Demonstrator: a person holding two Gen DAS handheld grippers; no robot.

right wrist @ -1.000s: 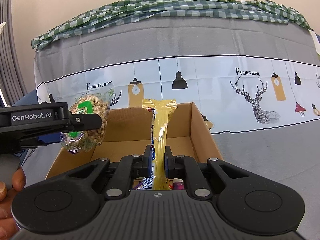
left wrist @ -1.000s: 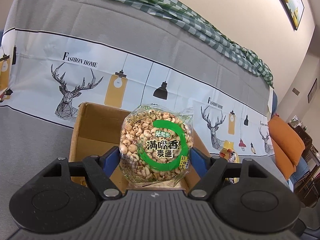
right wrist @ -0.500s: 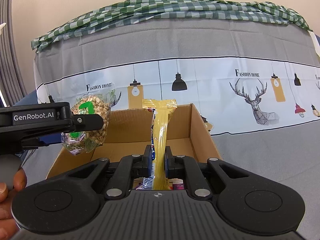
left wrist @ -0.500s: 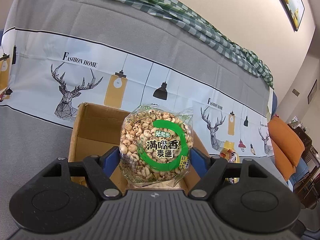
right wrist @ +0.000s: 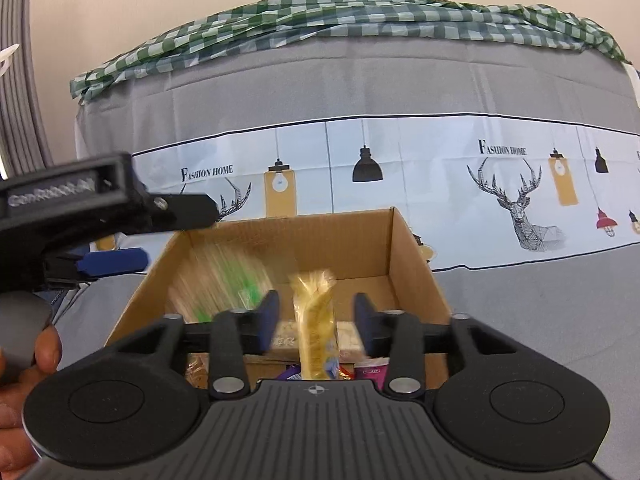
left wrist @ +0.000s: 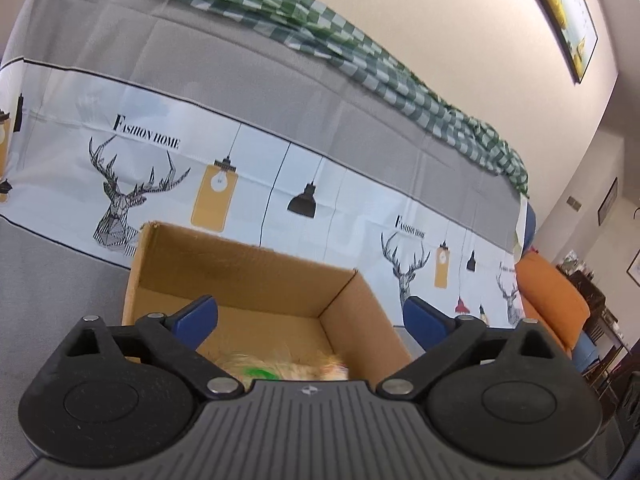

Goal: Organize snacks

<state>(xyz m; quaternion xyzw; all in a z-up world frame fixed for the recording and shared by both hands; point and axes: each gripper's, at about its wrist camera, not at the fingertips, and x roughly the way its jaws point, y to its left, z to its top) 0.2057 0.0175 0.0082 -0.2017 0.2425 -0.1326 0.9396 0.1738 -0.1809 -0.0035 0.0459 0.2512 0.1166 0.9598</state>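
An open cardboard box (left wrist: 240,264) (right wrist: 416,264) sits on a grey cloth. My left gripper (left wrist: 310,320) is open and empty above the box. The round puffed-grain bag with a green ring (left wrist: 280,368) (right wrist: 220,284) is blurred, dropping inside the box on its left side. My right gripper (right wrist: 316,320) is open above the box. The yellow snack packet (right wrist: 316,332) is blurred between its fingers, loose and falling into the box. The left gripper also shows in the right wrist view (right wrist: 112,236) at the box's left edge.
Other wrapped snacks (right wrist: 360,368) lie in the box's near end. A printed cloth with deer and lamps (left wrist: 280,184) hangs behind the box, with a green checked cloth (right wrist: 340,16) on top. An orange cushion (left wrist: 552,304) is at the right.
Both grippers have opened. The puffed-grain bag has left the left gripper and the yellow packet has left the right gripper; both are falling into the box.
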